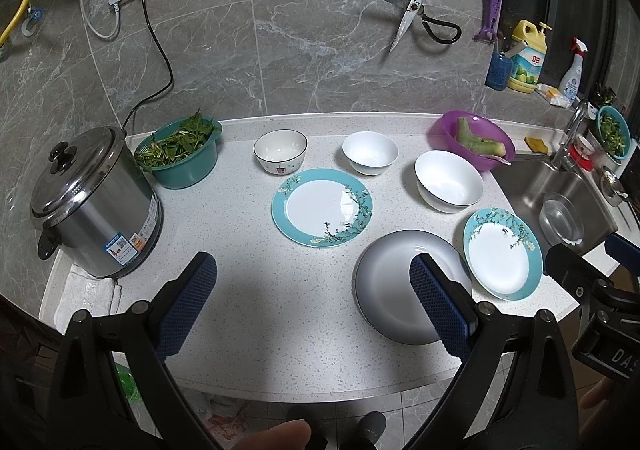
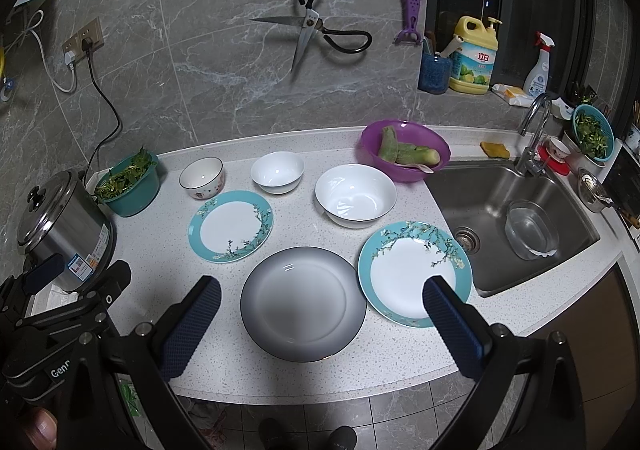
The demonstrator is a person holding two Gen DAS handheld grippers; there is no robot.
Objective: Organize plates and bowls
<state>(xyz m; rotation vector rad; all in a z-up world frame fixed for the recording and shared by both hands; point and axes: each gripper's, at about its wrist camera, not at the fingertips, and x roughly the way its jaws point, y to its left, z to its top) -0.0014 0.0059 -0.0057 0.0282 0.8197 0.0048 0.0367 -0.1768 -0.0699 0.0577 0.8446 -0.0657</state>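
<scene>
left wrist view: left gripper [image 1: 312, 290] spread wide, holding nothing, hanging above the counter [image 1: 248, 314] near its front edge. right pad overlaps the grey plate [image 1: 392, 282] in view; contact cannot be told. teal plate [image 1: 322, 207] at mid-counter, second teal plate [image 1: 503, 253] by the sink [image 1: 560, 190], all empty. behind them three empty bowls in a row: rimmed bowl [image 1: 280, 151], small white bowl [image 1: 370, 152], big white bowl [image 1: 449, 181]. green basin [image 1: 180, 158] holds leafy greens; purple basin [image 1: 472, 146] holds pale green vegetable pieces. lidded steel pot [image 1: 96, 202] at far left.

right wrist view: right gripper [image 2: 320, 310] also wide apart and empty, above the grey plate [image 2: 303, 304]. right pad overlaps the near teal plate [image 2: 414, 272]. other teal plate [image 2: 231, 225] left of centre. big white bowl [image 2: 355, 195], small white bowl [image 2: 278, 172], rimmed bowl [image 2: 201, 177] behind, apart from each other. clear bowl [image 2: 530, 229] sits in the sink [image 2: 480, 190]. left gripper [image 2: 40, 278] partly seen at left edge.
</scene>
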